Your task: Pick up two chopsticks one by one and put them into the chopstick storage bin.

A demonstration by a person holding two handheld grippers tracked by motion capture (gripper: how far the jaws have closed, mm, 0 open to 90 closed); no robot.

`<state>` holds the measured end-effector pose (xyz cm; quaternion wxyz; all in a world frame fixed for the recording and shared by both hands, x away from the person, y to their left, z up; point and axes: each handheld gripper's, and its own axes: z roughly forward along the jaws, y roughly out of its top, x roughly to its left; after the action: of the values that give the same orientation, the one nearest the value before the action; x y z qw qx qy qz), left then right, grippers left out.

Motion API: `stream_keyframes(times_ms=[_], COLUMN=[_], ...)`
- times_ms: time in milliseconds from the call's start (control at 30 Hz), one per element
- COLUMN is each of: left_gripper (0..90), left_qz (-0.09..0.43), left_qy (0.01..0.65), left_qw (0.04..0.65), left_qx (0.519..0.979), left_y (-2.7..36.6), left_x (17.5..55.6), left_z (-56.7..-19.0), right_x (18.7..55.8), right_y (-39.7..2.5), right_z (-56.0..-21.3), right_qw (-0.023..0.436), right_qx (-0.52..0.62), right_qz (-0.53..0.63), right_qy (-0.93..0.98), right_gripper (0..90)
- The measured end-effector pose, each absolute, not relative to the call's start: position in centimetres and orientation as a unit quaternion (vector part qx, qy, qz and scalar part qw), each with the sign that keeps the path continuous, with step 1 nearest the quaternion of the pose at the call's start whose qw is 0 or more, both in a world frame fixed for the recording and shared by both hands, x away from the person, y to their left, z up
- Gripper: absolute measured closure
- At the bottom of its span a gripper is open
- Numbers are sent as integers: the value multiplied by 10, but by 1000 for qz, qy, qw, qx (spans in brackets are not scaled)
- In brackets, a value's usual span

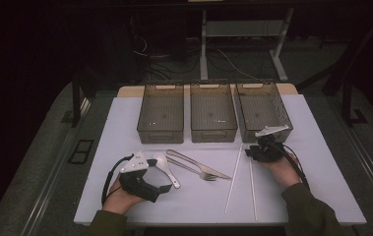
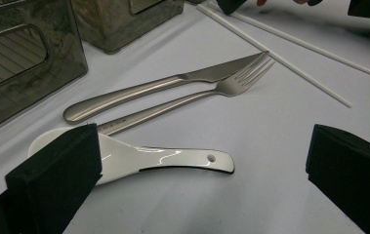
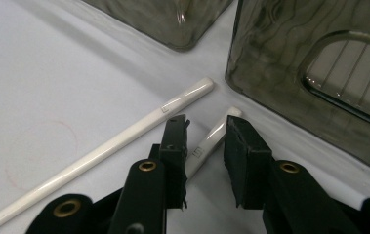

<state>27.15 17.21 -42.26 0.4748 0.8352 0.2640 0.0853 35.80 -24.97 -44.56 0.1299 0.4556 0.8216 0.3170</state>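
A white ceramic spoon (image 2: pixel 163 158) lies on the white table (image 1: pixel 125 128) between the wide-apart jaws of my left gripper (image 2: pixel 199 146), touching neither pad. In the high view that left gripper (image 1: pixel 160 176) sits at the front left beside the spoon (image 1: pixel 167 167). A steel knife (image 2: pixel 163 85) and fork (image 2: pixel 197 97) lie just beyond. Two white chopsticks (image 1: pixel 233 177) run front to back at centre right. My right gripper (image 3: pixel 207 127) straddles the far end of one chopstick (image 3: pixel 216 131), its jaws a little wider than the stick. The other chopstick (image 3: pixel 124 139) lies just to its left.
Three smoky translucent bins (image 1: pixel 160 113) (image 1: pixel 213 114) (image 1: pixel 264 110) stand in a row at the back of the table, and look empty. The right bin's wall (image 3: pixel 314 63) is close to my right gripper. Bare tabletop stretches along the front edge.
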Motion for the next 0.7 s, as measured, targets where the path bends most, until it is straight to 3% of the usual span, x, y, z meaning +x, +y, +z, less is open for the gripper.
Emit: stream_keyframes(times_ms=[700], left_gripper=[0], left_qz=[87], left_qy=[265], left_qw=[475], left_qx=[835], left_y=[174], left_x=[271], left_z=[-422], right_x=[356], right_y=[-250], right_z=[-443], right_qw=[145], right_qx=[430], right_qz=[288], right_qy=[843], right_gripper=[813])
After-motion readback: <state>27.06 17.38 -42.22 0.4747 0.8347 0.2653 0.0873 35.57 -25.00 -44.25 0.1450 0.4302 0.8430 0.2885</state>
